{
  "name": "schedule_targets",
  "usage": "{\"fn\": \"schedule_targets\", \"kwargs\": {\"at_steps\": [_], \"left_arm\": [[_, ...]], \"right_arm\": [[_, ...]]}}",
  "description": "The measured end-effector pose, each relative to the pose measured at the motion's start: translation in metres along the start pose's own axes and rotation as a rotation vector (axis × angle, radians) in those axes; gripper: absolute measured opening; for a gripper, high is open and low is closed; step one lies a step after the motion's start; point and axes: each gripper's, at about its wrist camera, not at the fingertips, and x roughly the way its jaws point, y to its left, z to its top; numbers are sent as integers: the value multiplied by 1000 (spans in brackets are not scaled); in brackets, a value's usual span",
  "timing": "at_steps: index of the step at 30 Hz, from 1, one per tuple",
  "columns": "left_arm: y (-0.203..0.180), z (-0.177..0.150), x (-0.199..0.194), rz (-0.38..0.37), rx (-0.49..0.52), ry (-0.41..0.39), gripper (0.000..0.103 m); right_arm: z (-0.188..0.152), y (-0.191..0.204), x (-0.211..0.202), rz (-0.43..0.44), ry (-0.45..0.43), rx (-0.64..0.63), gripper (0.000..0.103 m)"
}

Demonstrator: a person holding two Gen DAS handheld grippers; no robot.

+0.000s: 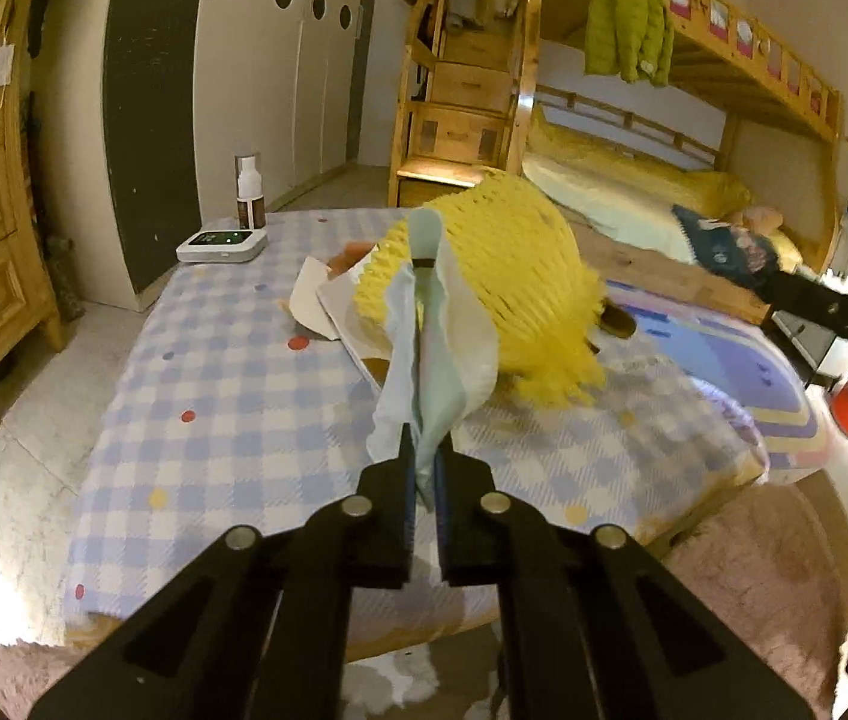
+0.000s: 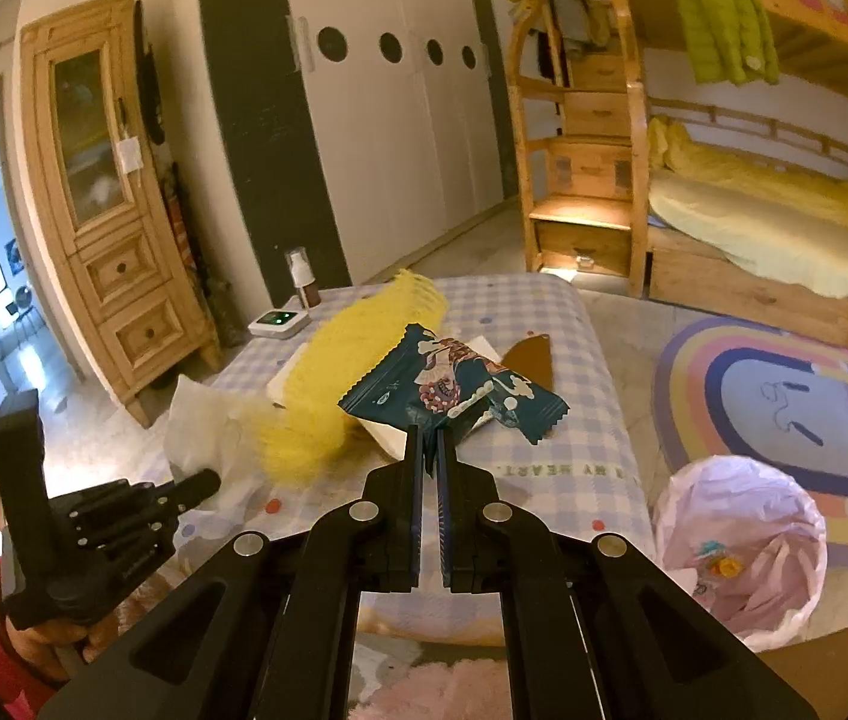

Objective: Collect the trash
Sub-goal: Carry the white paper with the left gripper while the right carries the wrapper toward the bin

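Observation:
My left gripper (image 1: 424, 450) is shut on a crumpled white tissue (image 1: 454, 354) wrapped around a pale green strip, held above the checked table (image 1: 214, 396). Right behind the tissue is a yellow foam fruit net (image 1: 514, 276), blurred; whether it is caught in the grip I cannot tell. In the right wrist view the left gripper (image 2: 205, 483) sits at the left with the tissue (image 2: 208, 426) and the net (image 2: 352, 360) beside it. My right gripper (image 2: 430, 438) is shut on a dark teal snack wrapper (image 2: 454, 390), held over the table.
A bin lined with a pink bag (image 2: 742, 540) stands on the floor right of the table. White paper sheets (image 1: 328, 300) and a brown scrap (image 2: 532, 360) lie on the cloth. A spray bottle (image 1: 249, 192) and a white device (image 1: 221, 245) stand at the far corner.

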Motion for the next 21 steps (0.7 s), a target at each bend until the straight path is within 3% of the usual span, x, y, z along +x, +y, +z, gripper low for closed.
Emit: {"fn": "schedule_targets", "kwargs": {"at_steps": [7,12,17,21], "left_arm": [[5,9,-13,24,-6,-35,3],[-4,31,-35,-1,42,-108,3],[-40,55,-44,-102,100,-151,3],[-88,68,-24,-200,158,-138,3]], "right_arm": [[11,20,4,6,-24,-59,4],[12,9,-2,-30,-38,-54,4],[9,-16,-17,-89,-53,-19,4],[4,-45,-29,-154,-58,19,4]]}}
